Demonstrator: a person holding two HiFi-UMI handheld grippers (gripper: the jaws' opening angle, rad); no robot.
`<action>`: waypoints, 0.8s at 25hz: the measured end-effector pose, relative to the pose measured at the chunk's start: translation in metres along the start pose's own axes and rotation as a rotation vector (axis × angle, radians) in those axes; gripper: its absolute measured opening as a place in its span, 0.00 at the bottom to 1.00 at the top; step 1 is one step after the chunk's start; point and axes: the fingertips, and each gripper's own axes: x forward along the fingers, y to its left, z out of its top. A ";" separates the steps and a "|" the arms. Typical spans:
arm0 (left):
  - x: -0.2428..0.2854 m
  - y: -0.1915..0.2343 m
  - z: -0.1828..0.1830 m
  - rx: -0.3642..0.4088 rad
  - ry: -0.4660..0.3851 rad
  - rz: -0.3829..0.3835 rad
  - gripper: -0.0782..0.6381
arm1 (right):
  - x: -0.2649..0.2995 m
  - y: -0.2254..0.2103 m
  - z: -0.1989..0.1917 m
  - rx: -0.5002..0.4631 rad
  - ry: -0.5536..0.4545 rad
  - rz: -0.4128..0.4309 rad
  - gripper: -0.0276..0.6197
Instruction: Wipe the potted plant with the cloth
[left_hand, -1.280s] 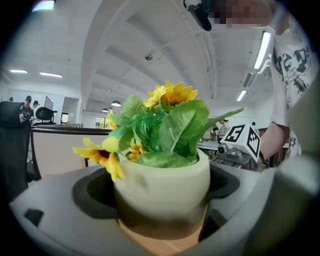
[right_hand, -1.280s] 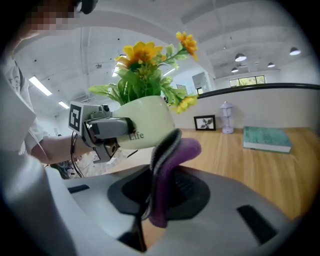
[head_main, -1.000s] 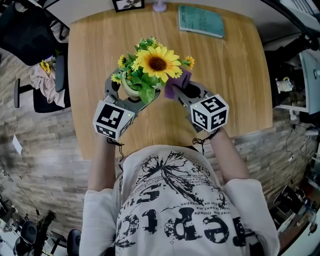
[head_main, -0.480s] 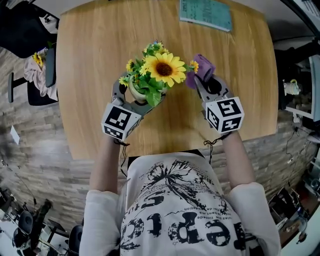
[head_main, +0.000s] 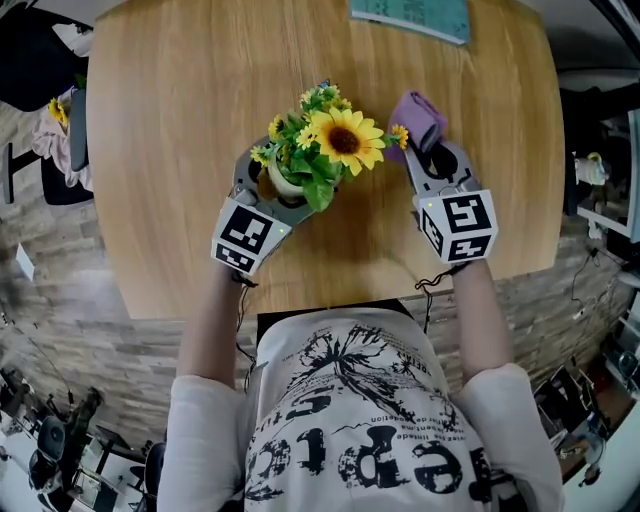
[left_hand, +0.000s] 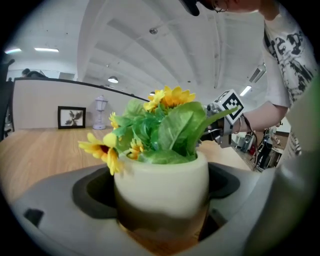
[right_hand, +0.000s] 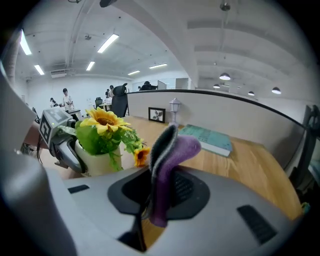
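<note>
A potted plant (head_main: 325, 150) with a big sunflower and green leaves stands in a cream pot (left_hand: 161, 182) near the middle of the wooden table (head_main: 180, 120). My left gripper (head_main: 262, 187) is shut on the pot, its jaws pressing both sides. The plant (right_hand: 102, 135) shows at the left of the right gripper view. My right gripper (head_main: 432, 160) is shut on a folded purple cloth (head_main: 417, 118), which sticks up between the jaws (right_hand: 167, 165). The cloth sits just right of the flowers, apart from them.
A teal book (head_main: 412, 15) lies at the table's far edge, and also shows as the book (right_hand: 207, 140) in the right gripper view. A small framed picture (left_hand: 71, 117) and a lamp figurine (left_hand: 101, 112) stand at the back. A chair with clothes (head_main: 60, 130) is left of the table.
Both grippers moved farther onto the table. The cloth drew away to the right of the sunflower. The left gripper kept its hold on the pot.
</note>
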 end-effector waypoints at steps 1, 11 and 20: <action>0.004 -0.006 -0.006 0.003 0.003 -0.009 0.85 | -0.002 -0.002 -0.008 -0.009 0.002 -0.003 0.16; 0.030 -0.007 -0.019 0.047 0.044 0.003 0.86 | -0.008 -0.023 -0.025 -0.020 0.011 -0.010 0.16; 0.015 0.007 -0.006 -0.043 -0.049 0.086 0.93 | -0.012 -0.021 -0.018 -0.017 -0.007 -0.026 0.16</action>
